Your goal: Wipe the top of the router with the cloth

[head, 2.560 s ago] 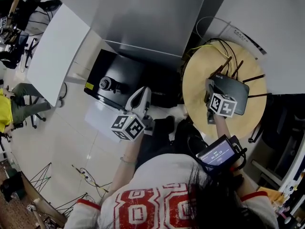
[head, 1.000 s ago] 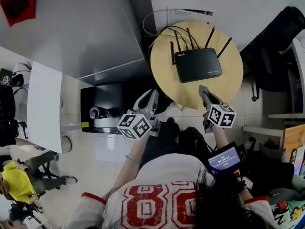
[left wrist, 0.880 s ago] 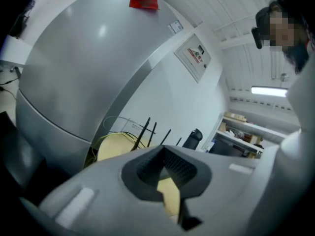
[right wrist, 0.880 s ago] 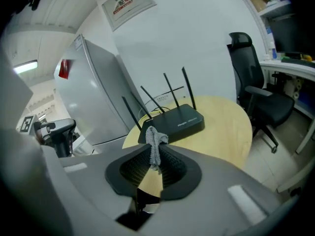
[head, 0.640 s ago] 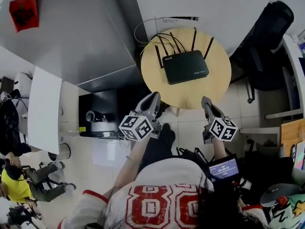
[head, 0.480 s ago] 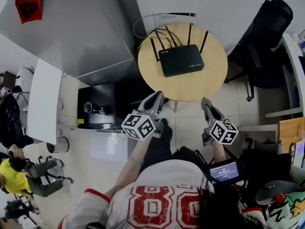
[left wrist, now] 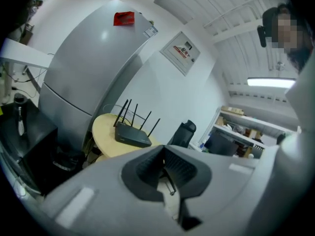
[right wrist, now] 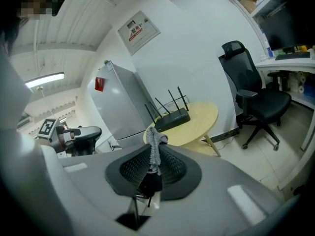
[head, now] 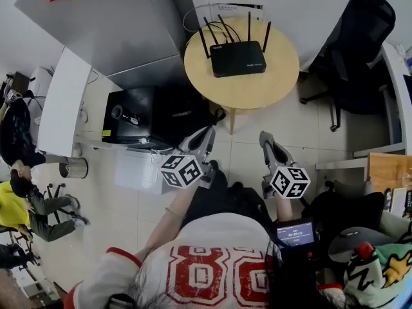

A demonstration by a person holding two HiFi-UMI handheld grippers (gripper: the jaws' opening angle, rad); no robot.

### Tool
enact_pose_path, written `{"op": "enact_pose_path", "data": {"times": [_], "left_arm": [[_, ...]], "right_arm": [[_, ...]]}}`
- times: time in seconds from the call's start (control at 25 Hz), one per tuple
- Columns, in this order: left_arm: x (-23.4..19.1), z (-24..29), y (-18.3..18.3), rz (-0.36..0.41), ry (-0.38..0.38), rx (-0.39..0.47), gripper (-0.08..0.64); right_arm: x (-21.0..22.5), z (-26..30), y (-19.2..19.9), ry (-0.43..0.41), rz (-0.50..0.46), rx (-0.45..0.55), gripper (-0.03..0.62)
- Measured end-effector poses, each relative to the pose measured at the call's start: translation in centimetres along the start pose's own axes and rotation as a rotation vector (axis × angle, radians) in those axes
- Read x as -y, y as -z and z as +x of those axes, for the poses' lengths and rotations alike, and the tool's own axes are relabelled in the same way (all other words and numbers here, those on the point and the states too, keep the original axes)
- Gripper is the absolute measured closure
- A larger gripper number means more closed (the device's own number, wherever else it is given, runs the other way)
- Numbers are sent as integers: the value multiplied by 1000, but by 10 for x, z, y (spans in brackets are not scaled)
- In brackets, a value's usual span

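Observation:
The black router with several upright antennas lies on a round wooden table, far ahead of both grippers. My left gripper hangs over the floor, well short of the table, shut and with nothing in it. In the left gripper view the router sits far off beyond the left gripper. My right gripper is also over the floor, shut on a small grey cloth that sticks up from the right gripper. In that view the router is distant.
A black office chair stands right of the table. A tall grey cabinet rises at the left, with a black box on the floor beside it and a white desk further left. Cables trail behind the router.
The person has backed away from the table. The right gripper, over the router before, now hangs over the floor with the left one, and the router looks smaller and farther.

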State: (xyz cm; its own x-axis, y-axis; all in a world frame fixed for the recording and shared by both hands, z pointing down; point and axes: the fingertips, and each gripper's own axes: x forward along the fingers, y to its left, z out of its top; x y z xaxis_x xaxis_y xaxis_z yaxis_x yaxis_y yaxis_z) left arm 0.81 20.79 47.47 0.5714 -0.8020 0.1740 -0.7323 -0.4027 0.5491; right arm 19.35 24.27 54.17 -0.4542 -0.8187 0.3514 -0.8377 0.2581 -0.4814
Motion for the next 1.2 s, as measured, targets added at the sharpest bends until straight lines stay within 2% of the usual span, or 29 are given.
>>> {"op": "enact_pose_path", "data": {"times": [0.2,0.36,0.56,0.84,1.2], "left_arm": [[31,10,-1,-2,103,-5,558],[43,2,3,6,158,-23,558],[30,-18,-2,11,145,-31,558],[13,-29,-23,3,138,11,558],[-12,-38,-41,6,113,31,558]], "right_arm": [[-22,-16,-9,-28,33,55,550],[-37,-9,-13,-40,15,55,549],[-64,19,-13,-78,-9,37,549],[-110,51,-7,-161,-56,-4,551],[-117,57,0,-130,-64,-9,551]]}}
